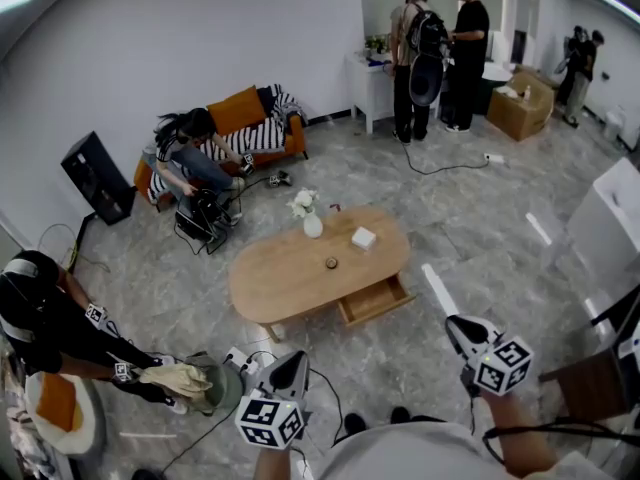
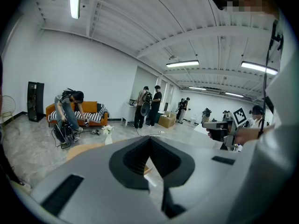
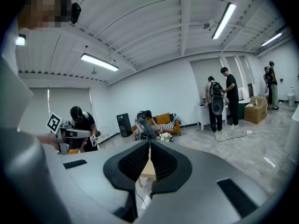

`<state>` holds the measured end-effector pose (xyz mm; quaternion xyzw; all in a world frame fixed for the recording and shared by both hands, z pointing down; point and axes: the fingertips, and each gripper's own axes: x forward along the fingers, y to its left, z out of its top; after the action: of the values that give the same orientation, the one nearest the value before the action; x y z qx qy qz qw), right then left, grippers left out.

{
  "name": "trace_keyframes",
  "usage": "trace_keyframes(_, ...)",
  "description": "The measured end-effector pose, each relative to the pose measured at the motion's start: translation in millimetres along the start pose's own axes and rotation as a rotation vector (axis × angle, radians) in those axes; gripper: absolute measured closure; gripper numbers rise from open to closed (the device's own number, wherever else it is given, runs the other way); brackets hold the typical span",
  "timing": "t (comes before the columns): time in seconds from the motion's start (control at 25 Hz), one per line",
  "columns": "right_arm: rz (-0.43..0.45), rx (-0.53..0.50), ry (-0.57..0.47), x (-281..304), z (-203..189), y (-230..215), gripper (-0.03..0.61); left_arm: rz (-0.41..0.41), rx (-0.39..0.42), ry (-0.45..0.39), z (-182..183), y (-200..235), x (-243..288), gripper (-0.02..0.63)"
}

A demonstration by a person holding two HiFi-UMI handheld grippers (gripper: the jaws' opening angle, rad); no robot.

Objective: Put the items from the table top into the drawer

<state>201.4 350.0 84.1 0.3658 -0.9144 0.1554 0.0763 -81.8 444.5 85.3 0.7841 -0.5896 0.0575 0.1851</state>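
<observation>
An oval wooden table (image 1: pixel 290 283) stands mid-room on the marble floor, its drawer (image 1: pixel 375 300) pulled open toward me. On top are a white vase of flowers (image 1: pixel 312 223), a small white box (image 1: pixel 364 237) and a small dark round item (image 1: pixel 331 263). My left gripper (image 1: pixel 293 361) and right gripper (image 1: pixel 452 326) hang well short of the table, both pointing at it. In the left gripper view the left gripper (image 2: pixel 150 141) has its tips together and holds nothing; the vase (image 2: pixel 108 136) shows beyond. The right gripper (image 3: pixel 150 143) is shut and empty too.
A person sits on an orange sofa (image 1: pixel 240 118) behind the table, with a bag and cables on the floor. Another person crouches at the left (image 1: pixel 50 328). Two people stand at a white cabinet (image 1: pixel 375 83) at the back. A power strip (image 1: pixel 240 360) lies near my feet; white furniture (image 1: pixel 610 228) stands right.
</observation>
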Motion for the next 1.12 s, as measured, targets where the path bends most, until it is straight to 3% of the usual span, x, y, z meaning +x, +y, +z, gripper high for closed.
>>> trace_keyframes(1.12, -0.083, 0.053, 0.012, 19.5, -29.2, 40.9, 0.537, -0.043, -0.014, 0.027, -19.0, 53.8, -15.1, 0.614)
